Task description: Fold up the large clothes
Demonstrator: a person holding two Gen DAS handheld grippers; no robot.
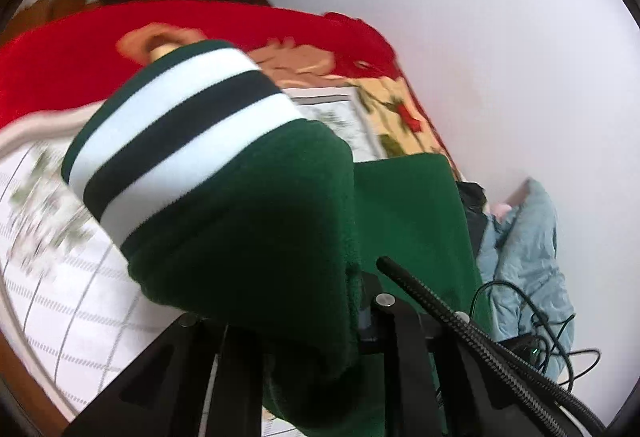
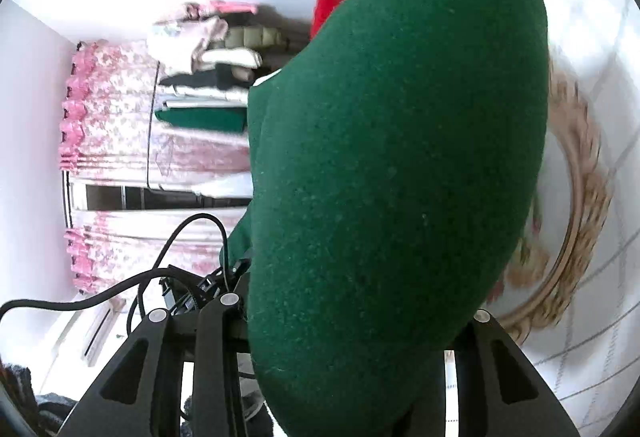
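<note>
While my left gripper (image 1: 304, 365) is pinching the green sweater (image 1: 248, 229) near its striped cuff (image 1: 180, 125), my right gripper (image 2: 340, 377) is seemingly clamping bunched, soft, floppy fleece.

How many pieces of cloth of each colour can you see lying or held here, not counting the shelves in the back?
Green: 1, the sweater with a striped cuff, held by both grippers
Red: 1, the blanket
Light blue: 1, the garment by the wall
White with grid pattern: 1, the sheet
Total: 4
</note>
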